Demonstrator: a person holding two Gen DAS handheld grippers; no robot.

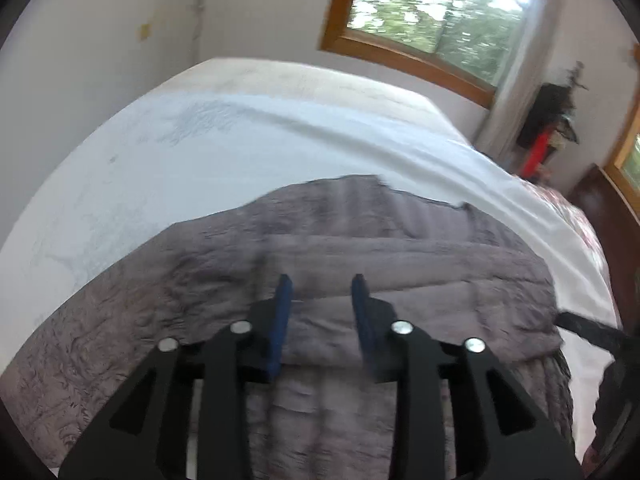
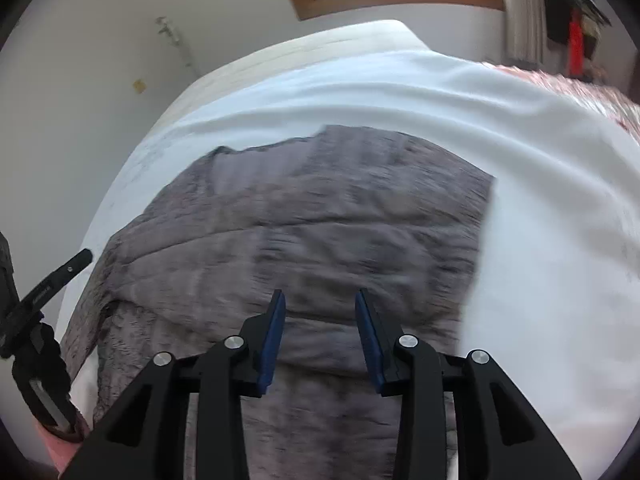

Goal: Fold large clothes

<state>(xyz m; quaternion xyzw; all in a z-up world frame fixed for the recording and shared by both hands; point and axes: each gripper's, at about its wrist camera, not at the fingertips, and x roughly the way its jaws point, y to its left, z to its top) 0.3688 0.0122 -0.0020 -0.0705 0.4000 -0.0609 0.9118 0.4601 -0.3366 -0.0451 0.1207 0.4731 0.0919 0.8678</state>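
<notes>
- While both tools hang over it, a grey quilted garment [image 1: 360, 248] lies spread on a white sheet [image 1: 200, 152] covering a bed [image 1: 280, 76]; it fills the lower middle of both wrist views.
- Left hand-held gripper [image 1: 322, 280]: jaws part-open, blue pads [image 1: 282, 320] apart, nothing between them; grey fabric shows in the gap below. No contact with the cloth can be made out.
- Right hand-held gripper [image 2: 320, 296]: jaws likewise part-open and holding nothing, poised above the garment's [image 2: 320, 220] middle folds.
- Seen from the right wrist, the garment's far edge is uneven, with a notch near its middle; its right edge runs straight against the sheet [image 2: 540, 220].
- At the left edge of the right wrist view, part of the other tool's black frame [image 2: 52, 280] juts in beside the garment.
- Beyond the bed: a pale wall [image 1: 100, 40], a wood-framed window [image 1: 432, 12] with greenery outside, and a dark and red item [image 1: 548, 128] hanging near the corner.
- A pink patterned cover [image 2: 580, 88] shows at the bed's right side, past the sheet.
- Both views are motion-blurred.
</notes>
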